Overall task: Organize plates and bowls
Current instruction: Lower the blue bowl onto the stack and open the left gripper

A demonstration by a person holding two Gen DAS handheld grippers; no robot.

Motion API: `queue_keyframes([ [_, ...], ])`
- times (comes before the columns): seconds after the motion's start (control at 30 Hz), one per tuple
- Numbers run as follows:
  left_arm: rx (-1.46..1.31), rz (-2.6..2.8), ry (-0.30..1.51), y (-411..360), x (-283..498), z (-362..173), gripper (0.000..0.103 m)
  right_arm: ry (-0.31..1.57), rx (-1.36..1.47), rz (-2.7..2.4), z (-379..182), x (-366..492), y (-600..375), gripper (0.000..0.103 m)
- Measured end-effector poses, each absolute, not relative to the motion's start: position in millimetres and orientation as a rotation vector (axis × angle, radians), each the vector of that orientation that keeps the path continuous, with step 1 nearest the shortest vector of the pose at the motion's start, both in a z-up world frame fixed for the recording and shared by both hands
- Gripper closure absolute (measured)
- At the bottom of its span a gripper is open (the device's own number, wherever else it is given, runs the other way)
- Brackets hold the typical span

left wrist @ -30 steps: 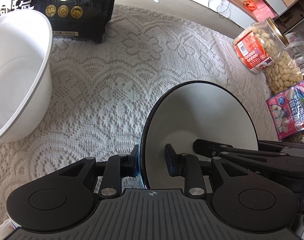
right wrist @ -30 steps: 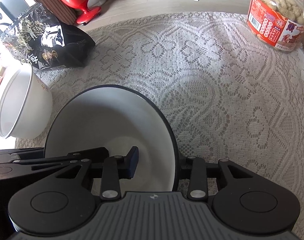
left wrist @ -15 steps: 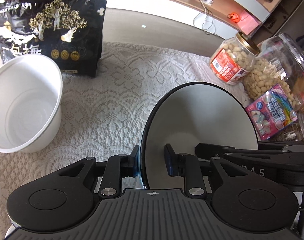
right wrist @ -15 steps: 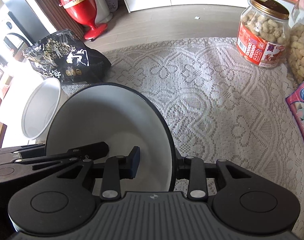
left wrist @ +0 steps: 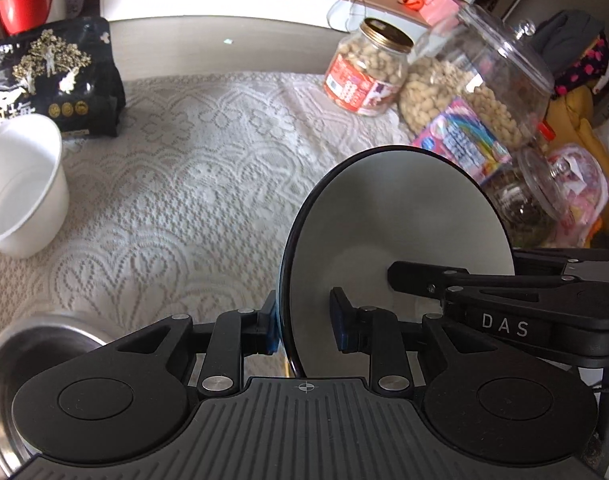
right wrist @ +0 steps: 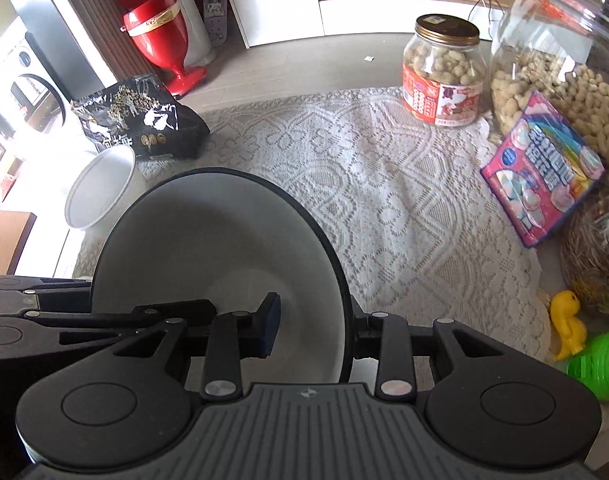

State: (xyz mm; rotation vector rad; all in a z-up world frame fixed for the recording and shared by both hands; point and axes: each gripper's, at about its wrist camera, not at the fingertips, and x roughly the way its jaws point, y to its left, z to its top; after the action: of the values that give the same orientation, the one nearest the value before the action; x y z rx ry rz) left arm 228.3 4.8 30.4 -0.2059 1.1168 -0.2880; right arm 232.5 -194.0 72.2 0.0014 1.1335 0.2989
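A bowl with a white inside and a black rim (left wrist: pixel 400 216) is held up above the lace cloth by both grippers. My left gripper (left wrist: pixel 304 320) is shut on its left rim. My right gripper (right wrist: pixel 314 330) is shut on its right rim; the bowl (right wrist: pixel 208 248) fills the lower left of the right wrist view. A white plastic bowl (left wrist: pixel 20 184) stands at the table's left, also in the right wrist view (right wrist: pixel 98 188). A steel bowl (left wrist: pixel 36 344) shows under the left gripper.
A black snack bag (left wrist: pixel 52 80) stands at the back left. A peanut jar (right wrist: pixel 444 76), a big glass jar (right wrist: pixel 564 60) and a pink candy box (right wrist: pixel 540 172) line the right side. A yellow toy (right wrist: pixel 570 324) and green lid (right wrist: pixel 598 364) sit at the right front.
Both grippers have risen and pulled back with the bowl held between them. More of the table and room shows, and the steel bowl has come into view under the left gripper.
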Motion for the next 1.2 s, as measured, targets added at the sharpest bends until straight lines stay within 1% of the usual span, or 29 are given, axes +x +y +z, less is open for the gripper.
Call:
queue_keyframes([
  [0.2,-0.14,-0.307,1.181,-22,198,4,0.075,1.198,0.031,0.298,40,202,-222,0.07],
  [0.33,-0.117,-0.286,1.214,-25,192,-10,0.082,1.236,0.035,0.31,19,193,-227,0.071],
  [0.53,-0.153,-0.286,1.228,-18,198,-10,0.083,1.244,0.089,0.33,8,196,-239,0.072],
  [0.77,-0.159,-0.257,1.185,-10,208,2,0.083,1.217,0.099,0.325,15,197,-247,0.072],
  [1.0,-0.159,-0.278,1.11,0,206,22,0.083,1.117,0.022,0.295,39,189,-241,0.071],
  [1.07,-0.204,-0.298,1.084,13,207,27,0.083,1.076,0.001,0.286,53,188,-236,0.067],
  [1.2,-0.323,-0.27,1.026,60,215,32,0.083,1.012,-0.006,0.319,77,192,-215,0.067],
])
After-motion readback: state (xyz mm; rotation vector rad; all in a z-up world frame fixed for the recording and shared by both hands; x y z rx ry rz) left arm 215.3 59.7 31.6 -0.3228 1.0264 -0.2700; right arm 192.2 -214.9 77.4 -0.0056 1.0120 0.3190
